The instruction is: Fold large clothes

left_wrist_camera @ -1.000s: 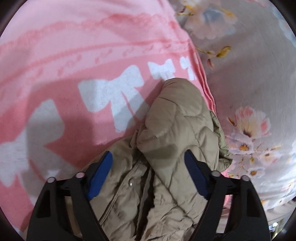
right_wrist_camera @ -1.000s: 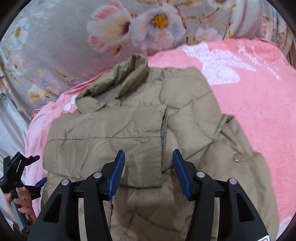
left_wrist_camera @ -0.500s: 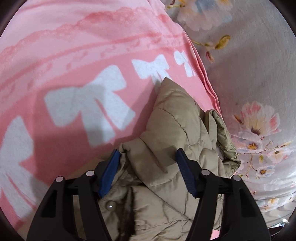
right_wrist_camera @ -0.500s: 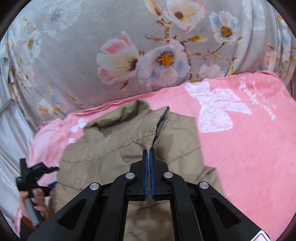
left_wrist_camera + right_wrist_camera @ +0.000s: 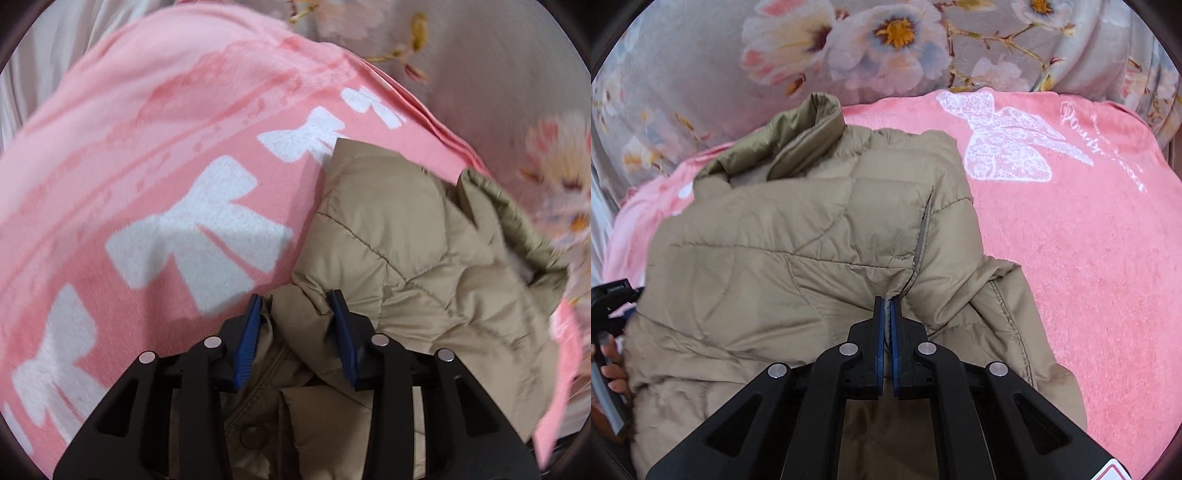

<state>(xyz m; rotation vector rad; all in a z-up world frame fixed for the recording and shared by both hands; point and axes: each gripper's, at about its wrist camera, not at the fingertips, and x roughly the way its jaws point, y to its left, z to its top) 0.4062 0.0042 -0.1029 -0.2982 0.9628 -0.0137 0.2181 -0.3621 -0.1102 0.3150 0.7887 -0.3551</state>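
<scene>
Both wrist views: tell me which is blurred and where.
Left wrist view: motion smear on the floral cloth at right and the pink blanket; the jacket stays fairly crisp. Right wrist view: sharp throughout, only fisheye bending at the rim.

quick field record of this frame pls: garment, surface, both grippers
garment: tan puffer jacket, collar toward the floral fabric
surface: pink blanket with white bows
left gripper: fingers closing around a bunched jacket fold
right gripper: shut on the jacket's front edge
blur: left wrist view is motion-blurred
</scene>
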